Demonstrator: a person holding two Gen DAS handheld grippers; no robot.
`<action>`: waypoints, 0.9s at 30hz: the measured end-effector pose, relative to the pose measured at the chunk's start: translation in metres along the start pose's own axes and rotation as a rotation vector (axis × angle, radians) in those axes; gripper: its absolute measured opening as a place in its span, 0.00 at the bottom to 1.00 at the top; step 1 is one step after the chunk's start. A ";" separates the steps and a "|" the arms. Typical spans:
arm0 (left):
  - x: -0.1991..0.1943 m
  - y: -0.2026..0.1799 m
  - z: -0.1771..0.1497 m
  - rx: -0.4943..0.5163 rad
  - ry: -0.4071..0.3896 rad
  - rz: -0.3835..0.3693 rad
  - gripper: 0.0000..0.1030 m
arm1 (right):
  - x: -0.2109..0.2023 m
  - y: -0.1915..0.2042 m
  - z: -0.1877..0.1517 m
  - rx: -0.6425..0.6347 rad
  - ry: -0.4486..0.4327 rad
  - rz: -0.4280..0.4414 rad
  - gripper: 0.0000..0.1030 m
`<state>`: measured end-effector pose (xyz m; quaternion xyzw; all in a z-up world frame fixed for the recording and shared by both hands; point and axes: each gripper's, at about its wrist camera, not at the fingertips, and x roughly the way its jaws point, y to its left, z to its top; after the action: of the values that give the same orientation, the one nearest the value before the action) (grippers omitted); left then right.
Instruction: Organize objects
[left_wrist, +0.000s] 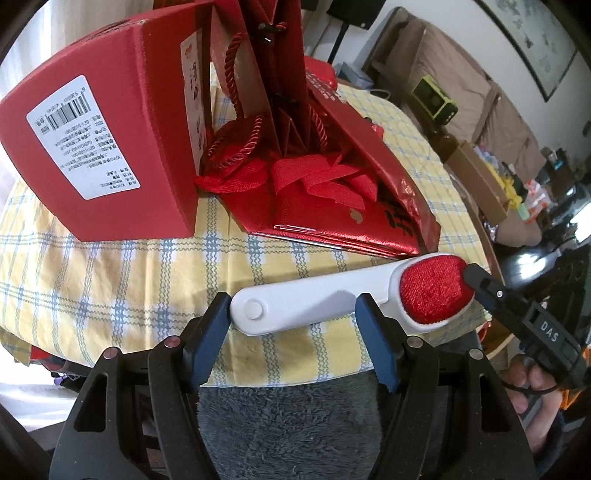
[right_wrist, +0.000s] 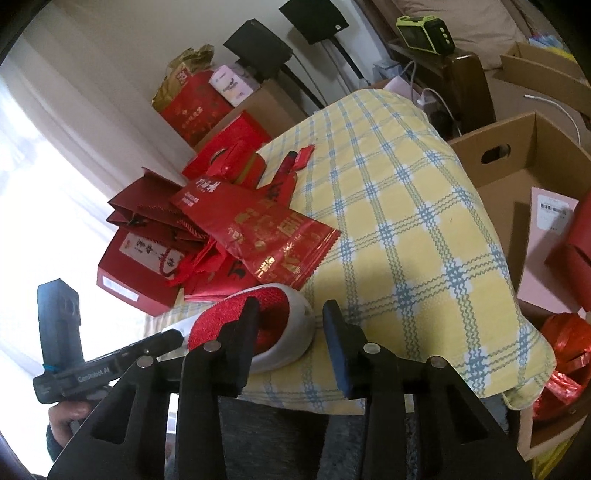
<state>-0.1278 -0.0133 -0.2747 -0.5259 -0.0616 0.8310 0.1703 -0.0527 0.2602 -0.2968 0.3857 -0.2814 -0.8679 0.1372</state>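
Blown-out window glare at left, soft daylight, fisheye-bent edges.

Green device (right_wrist: 424, 31) on wooden furniture; open cardboard box (right_wrist: 517, 155) beside checked cloth (right_wrist: 406, 221); black speakers (right_wrist: 258, 44) behind.

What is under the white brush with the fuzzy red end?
The white brush lies on the yellow checked cloth near its front edge. What the cloth itself covers cannot be seen; only gray fuzzy fabric shows below that edge.
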 end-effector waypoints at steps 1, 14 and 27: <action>0.000 0.000 0.001 -0.003 0.001 -0.001 0.63 | 0.000 0.000 0.000 -0.003 -0.002 -0.003 0.36; -0.004 -0.005 0.003 -0.003 -0.006 0.020 0.63 | -0.001 0.015 -0.004 -0.129 -0.034 -0.081 0.34; -0.030 -0.015 0.004 0.008 -0.077 0.004 0.63 | -0.004 0.015 -0.005 -0.129 -0.052 -0.095 0.34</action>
<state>-0.1165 -0.0098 -0.2431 -0.4932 -0.0638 0.8511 0.1683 -0.0463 0.2484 -0.2885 0.3662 -0.2097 -0.8995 0.1133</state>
